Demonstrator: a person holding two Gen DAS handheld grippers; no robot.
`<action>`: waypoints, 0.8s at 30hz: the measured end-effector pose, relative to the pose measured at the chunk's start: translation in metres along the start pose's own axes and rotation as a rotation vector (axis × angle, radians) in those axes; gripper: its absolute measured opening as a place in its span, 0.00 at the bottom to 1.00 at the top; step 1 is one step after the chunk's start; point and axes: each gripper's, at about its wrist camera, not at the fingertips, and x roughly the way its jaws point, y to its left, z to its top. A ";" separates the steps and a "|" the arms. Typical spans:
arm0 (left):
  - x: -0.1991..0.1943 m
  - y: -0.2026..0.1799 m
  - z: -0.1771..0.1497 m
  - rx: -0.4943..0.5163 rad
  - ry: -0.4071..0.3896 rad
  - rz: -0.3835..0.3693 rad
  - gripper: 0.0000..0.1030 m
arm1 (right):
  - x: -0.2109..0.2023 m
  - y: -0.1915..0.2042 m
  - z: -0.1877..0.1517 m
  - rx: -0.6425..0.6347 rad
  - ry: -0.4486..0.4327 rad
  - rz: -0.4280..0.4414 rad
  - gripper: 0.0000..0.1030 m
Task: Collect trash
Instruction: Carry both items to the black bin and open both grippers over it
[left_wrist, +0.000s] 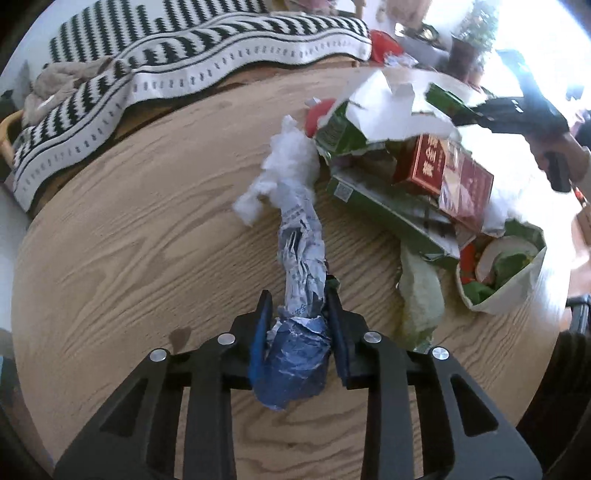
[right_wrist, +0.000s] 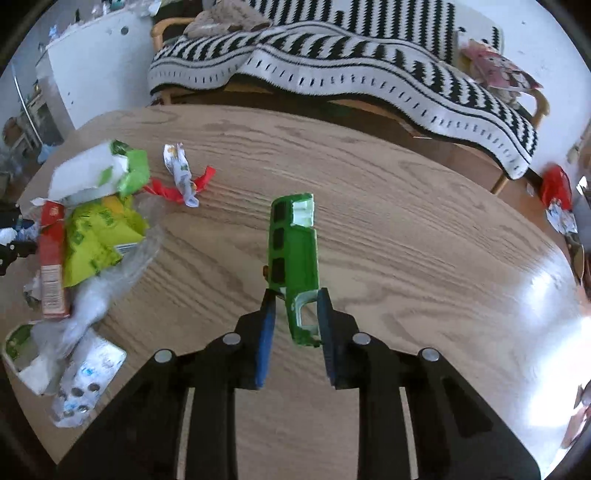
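My left gripper (left_wrist: 298, 299) is shut on a crumpled blue and white paper wrapper (left_wrist: 301, 251), whose twisted end reaches toward a wad of white tissue (left_wrist: 291, 158). Beside it lies a trash pile: a torn green and white carton (left_wrist: 369, 122), a red box (left_wrist: 454, 173) and a torn food bag (left_wrist: 506, 266). My right gripper (right_wrist: 295, 295) is shut on a torn green carton piece (right_wrist: 293, 240), held above the wooden table (right_wrist: 406, 221). At the left of the right wrist view lie a yellow-green wrapper (right_wrist: 96, 236), a blister pack (right_wrist: 85, 380) and a red and white wrapper (right_wrist: 181, 177).
A black and white striped blanket (right_wrist: 332, 62) hangs over the seat behind the round table. A white cabinet (right_wrist: 99, 55) stands at the back left. More red and white scraps (right_wrist: 557, 199) lie on the floor beyond the table's right edge.
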 end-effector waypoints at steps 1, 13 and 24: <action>-0.004 0.000 0.002 -0.009 -0.005 0.004 0.28 | -0.004 0.000 -0.001 0.003 -0.002 -0.003 0.23; -0.052 -0.024 0.002 -0.043 -0.043 0.040 0.28 | -0.076 0.015 -0.039 0.074 -0.039 0.010 0.23; -0.151 -0.128 0.001 0.037 -0.220 0.023 0.28 | -0.225 0.019 -0.122 0.170 -0.173 -0.024 0.23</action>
